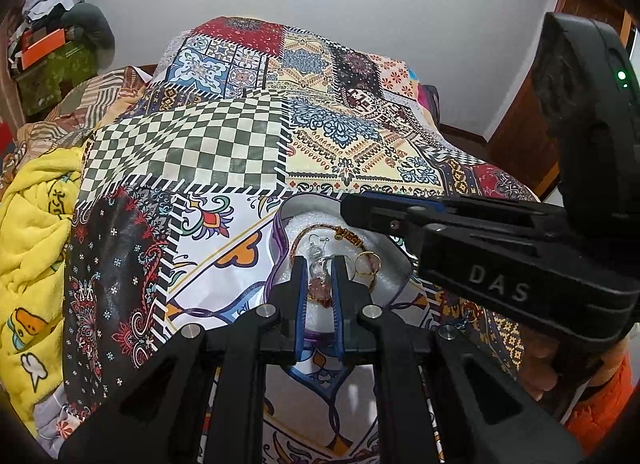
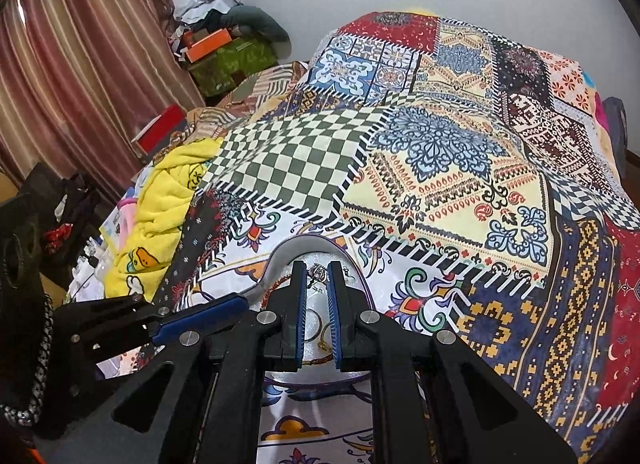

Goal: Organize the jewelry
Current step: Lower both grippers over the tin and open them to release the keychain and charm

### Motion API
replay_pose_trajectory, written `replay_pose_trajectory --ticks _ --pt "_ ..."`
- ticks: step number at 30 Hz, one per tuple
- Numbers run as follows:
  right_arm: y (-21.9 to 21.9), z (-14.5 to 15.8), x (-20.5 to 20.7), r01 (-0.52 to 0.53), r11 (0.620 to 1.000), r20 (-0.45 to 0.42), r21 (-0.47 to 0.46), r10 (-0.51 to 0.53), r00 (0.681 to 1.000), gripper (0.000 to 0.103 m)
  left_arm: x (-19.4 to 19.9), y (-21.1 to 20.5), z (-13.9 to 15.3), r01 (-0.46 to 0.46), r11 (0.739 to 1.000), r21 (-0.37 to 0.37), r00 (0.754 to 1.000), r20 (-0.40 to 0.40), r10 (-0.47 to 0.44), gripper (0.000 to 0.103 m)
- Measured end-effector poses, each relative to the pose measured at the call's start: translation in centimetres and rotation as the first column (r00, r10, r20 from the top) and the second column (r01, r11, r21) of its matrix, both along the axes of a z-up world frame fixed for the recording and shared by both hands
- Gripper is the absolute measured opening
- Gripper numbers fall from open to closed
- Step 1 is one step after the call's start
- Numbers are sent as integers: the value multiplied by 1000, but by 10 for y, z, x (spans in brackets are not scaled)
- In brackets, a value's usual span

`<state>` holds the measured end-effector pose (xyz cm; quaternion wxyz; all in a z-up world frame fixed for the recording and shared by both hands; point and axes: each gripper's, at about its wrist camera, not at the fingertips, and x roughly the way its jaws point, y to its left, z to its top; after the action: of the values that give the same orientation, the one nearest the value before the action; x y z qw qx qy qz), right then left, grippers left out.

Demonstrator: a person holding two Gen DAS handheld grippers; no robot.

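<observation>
An open jewelry box with a purple rim and white foam lining lies on the patchwork bedspread. It holds a red-and-gold bracelet and gold rings. My left gripper hovers over the box, shut on a clear drop earring with reddish stones. My right gripper reaches in from the right above the box's far rim. In the right wrist view its fingers are shut over the box; a small silver piece shows at the tips, and I cannot tell whether it is pinched.
The bedspread covers a humped bed. A yellow blanket lies bunched at its left. Boxes and clothes are piled by the wall, with curtains further left. A person's hand and orange sleeve show at the right.
</observation>
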<state>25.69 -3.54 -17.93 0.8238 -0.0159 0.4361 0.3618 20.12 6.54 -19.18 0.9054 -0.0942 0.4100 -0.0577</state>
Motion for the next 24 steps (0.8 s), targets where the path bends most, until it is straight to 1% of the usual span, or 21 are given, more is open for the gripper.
replay_pose_trajectory --ticks 7,12,16,23,24 --pt "-3 -9 0 4 1000 -27 -20 -4 1000 9 -1 0 1 -3 1000 13 1000 1 3 10" --pt "-5 -7 -1 -3 1000 -39 -30 2 999 10 -3 1 3 -6 1000 14 1000 -3 6 10" --pt "-10 3 -4 6 1000 -14 -28 -6 1000 19 -5 1 8 -11 1000 18 1000 1 11 10" --pt "-33 32 -17 47 999 57 -3 -47 997 20 -14 2 25 -20 999 26 1000 25 19 14" --pt "-36 35 -18 53 999 65 -2 -53 996 20 -15 1 27 -20 999 28 999 28 19 16"
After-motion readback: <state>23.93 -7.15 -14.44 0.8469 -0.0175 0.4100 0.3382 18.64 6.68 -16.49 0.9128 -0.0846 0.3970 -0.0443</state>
